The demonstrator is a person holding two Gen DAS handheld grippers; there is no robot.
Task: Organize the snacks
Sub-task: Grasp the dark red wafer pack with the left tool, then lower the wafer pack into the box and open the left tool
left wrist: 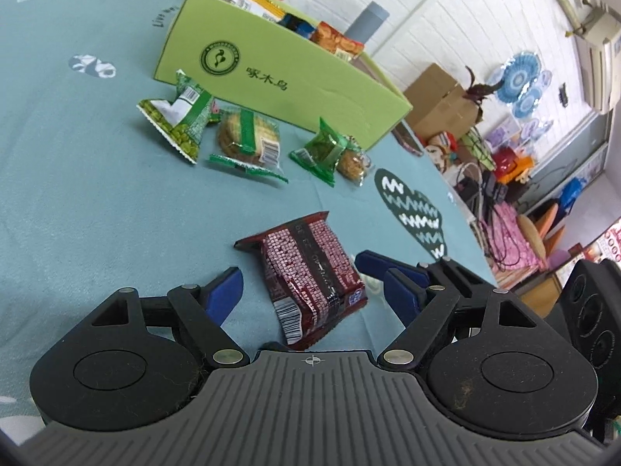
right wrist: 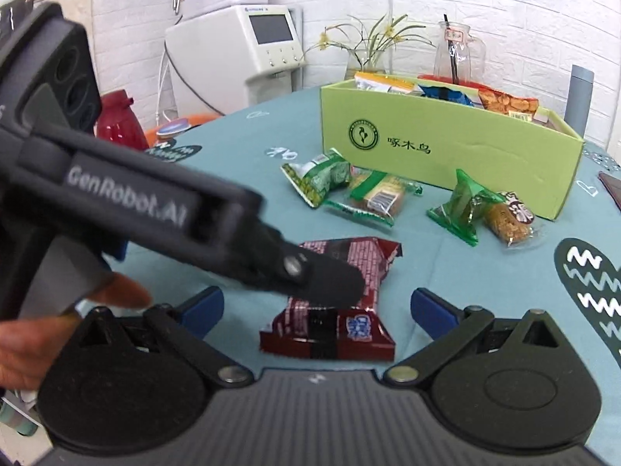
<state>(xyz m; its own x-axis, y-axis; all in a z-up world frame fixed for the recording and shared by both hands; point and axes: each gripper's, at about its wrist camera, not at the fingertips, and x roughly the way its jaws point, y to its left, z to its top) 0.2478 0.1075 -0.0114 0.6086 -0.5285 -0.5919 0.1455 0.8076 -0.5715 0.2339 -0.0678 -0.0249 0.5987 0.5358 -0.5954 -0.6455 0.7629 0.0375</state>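
In the lower centre of both views, a dark red snack packet (left wrist: 314,275) lies on the teal table (left wrist: 97,194) between the spread-apart left tongs (left wrist: 314,291). The right tongs (right wrist: 316,306) also stand apart. In the right wrist view the left tool's blurred black finger crosses the packet (right wrist: 333,326) and hides its middle; the green box (right wrist: 446,147) sits upper right, its packets half hidden.

The left tongs (left wrist: 310,291) stand wide open, their blue-padded fingers (left wrist: 223,291) spread far apart and angled down toward the counter. The right tongs (right wrist: 316,310) are likewise spread wide, blue fingertips (right wrist: 429,306) well apart. In the right wrist view the left tongs' black body crosses from the upper left, the person's left hand (right wrist: 58,318) gripping beneath it.
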